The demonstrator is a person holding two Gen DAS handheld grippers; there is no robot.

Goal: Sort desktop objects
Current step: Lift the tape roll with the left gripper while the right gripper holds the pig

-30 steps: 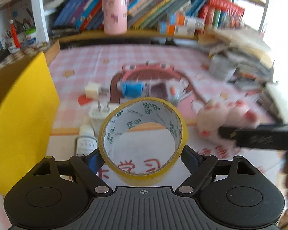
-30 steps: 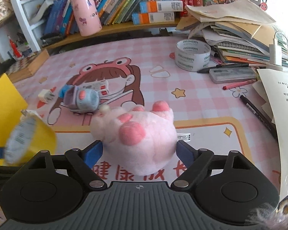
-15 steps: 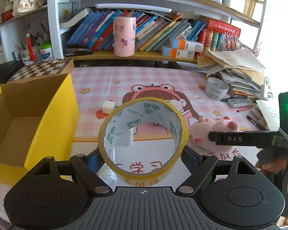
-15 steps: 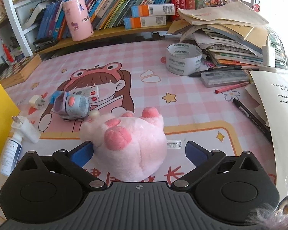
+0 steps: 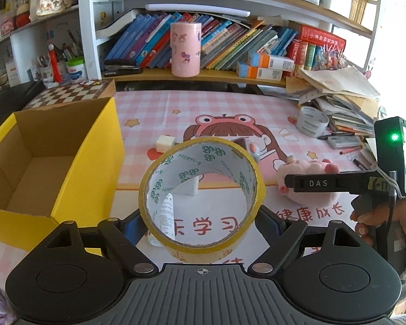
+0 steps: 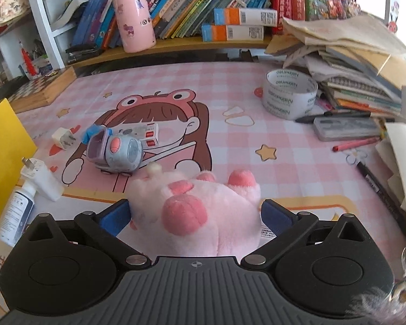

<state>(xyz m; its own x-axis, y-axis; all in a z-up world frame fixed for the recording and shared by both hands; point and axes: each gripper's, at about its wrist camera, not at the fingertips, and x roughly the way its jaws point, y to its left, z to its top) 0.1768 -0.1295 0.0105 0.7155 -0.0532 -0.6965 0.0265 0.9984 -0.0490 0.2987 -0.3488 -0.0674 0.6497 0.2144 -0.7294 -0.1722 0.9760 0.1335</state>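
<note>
Yellow tape roll held in my left fingers, above the desk beside the yellow box.

I should carry it over the box's open top before loosening. My right fingers stand wide around the pink plush, not pressing it; centre them, then close gently.

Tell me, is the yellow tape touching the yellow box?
Apart. In the left wrist view the yellow tape sits clamped between the left gripper pads, held up in the air, with open desk mat showing between it and the yellow box.
</note>
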